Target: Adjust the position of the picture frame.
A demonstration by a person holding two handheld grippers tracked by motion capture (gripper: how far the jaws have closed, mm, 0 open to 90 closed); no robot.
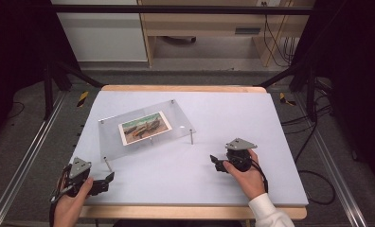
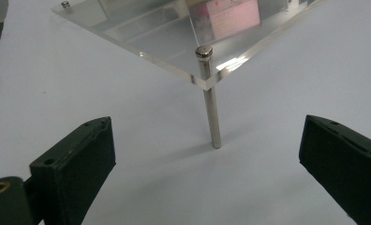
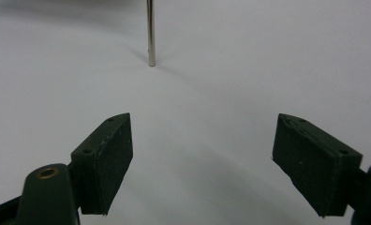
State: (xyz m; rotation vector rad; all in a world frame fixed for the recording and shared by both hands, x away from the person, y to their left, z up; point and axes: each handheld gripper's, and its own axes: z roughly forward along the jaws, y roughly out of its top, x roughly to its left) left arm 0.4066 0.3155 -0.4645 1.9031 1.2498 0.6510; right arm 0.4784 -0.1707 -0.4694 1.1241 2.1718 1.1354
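Observation:
A clear acrylic plate (image 1: 176,113) stands on thin metal legs at the table's middle left, with a landscape picture card (image 1: 145,127) lying flat on it. My left gripper (image 1: 107,179) rests at the table's front left, open and holding nothing, and faces the plate's near corner leg (image 1: 108,164). In the left gripper view that leg (image 2: 211,112) rises between the wide-apart jaws of the left gripper (image 2: 206,123), farther off, under the plate (image 2: 165,42). My right gripper (image 1: 214,161) sits front right, open. In the right gripper view the right gripper (image 3: 202,117) faces another leg (image 3: 151,33).
The pale blue table top (image 1: 233,109) has a wooden edge at front and back. Black frame bars (image 1: 290,71) stand at the far corners, metal rails run along both sides, and cables (image 1: 313,137) lie on the floor at right.

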